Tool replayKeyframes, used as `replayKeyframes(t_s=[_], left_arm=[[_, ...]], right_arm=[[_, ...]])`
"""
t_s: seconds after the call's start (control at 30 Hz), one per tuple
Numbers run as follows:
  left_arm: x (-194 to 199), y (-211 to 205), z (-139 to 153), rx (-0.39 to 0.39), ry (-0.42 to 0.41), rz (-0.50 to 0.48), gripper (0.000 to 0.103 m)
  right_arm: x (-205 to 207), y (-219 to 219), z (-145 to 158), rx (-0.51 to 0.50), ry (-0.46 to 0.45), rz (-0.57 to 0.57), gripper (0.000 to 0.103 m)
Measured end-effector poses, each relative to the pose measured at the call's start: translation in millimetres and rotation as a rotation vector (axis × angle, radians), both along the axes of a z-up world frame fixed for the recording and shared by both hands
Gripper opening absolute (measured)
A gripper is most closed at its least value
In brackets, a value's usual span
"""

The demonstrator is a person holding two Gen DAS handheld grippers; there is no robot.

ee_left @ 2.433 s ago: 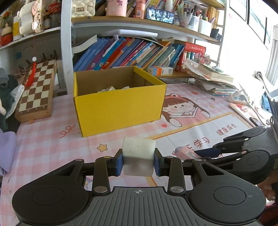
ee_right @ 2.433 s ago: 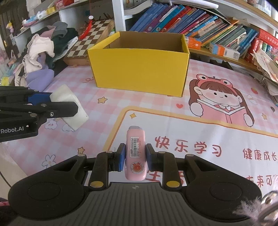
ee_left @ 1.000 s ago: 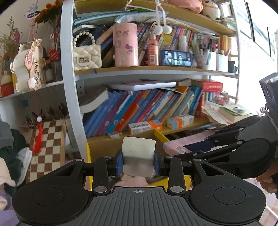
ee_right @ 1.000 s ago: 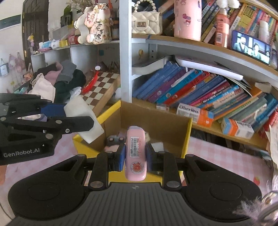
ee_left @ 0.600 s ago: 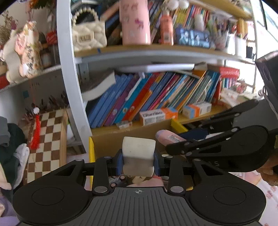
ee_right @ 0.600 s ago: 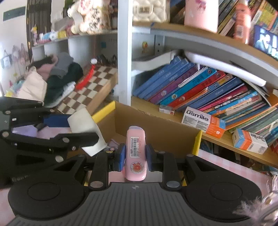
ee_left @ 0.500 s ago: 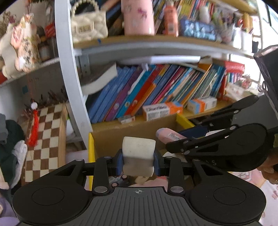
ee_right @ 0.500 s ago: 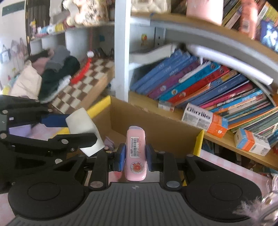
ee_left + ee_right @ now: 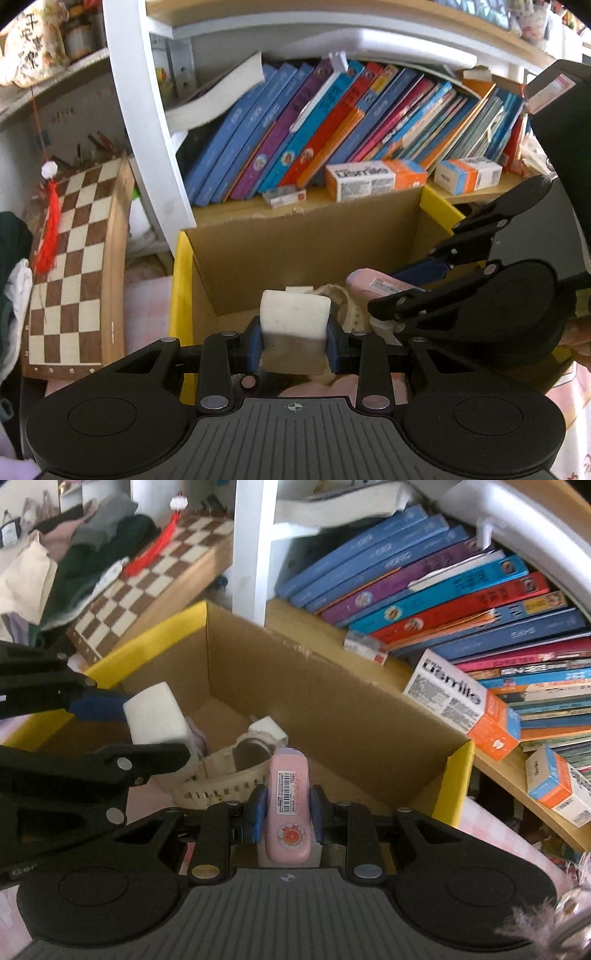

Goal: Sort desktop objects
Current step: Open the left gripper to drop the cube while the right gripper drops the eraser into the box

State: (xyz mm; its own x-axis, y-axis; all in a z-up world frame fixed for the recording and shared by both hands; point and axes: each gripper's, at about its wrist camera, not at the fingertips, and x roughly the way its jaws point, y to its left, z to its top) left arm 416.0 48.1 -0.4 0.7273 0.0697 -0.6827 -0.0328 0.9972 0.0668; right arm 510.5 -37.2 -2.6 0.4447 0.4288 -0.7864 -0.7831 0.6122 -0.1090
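Two grippers hang side by side over the same open box, each clenched on one thing. In the left wrist view the left gripper (image 9: pixel 294 345) pinches a white block (image 9: pixel 294 314) between its blue pads, at the lower centre of the frame; the block stands proud of the fingers, so it should drop free once the pads part. In the right wrist view the right gripper (image 9: pixel 287 814) is clamped on a slim pink case (image 9: pixel 288 801) with a barcode label, gripped across its narrow sides so its length runs forward along the fingers. Both tools point down into the yellow box (image 9: pixel 147 637), which fills the middle of each frame, so both loads appear to be placed for release over its opening rather than over the table. On its cardboard floor already lie a cream strap with punched holes (image 9: pixel 221 771) and a small white piece (image 9: pixel 267 728), which suggests this is the collecting bin for the sorted things. Beyond its far wall, a row of leaning books (image 9: pixel 424 590) crosses the upper right of the right wrist view, and a chessboard (image 9: pixel 70 258) stands at the left edge of the left wrist view.
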Motion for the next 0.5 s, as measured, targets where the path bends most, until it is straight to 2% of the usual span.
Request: replayKeyframes(t_s=[0.2,0.37,0.5], left_arm=[[5.4,3.2,-6.5,-0.024,0.036,0.002,0.034],[6.0,-2.4,-10.7,-0.006,0.05,-0.018,0.036],[4.4,-2.1,-8.3,0.001,0.05,-0.01,0.04]], right_arm=[[5.5,2.1,-2.2,-0.007,0.022,0.01,0.023],[7.2,1.0,-1.0,0.004,0.033,0.009,0.024],[5.3,-1.1,1.9,0.021,0.019,0.005,0.03]])
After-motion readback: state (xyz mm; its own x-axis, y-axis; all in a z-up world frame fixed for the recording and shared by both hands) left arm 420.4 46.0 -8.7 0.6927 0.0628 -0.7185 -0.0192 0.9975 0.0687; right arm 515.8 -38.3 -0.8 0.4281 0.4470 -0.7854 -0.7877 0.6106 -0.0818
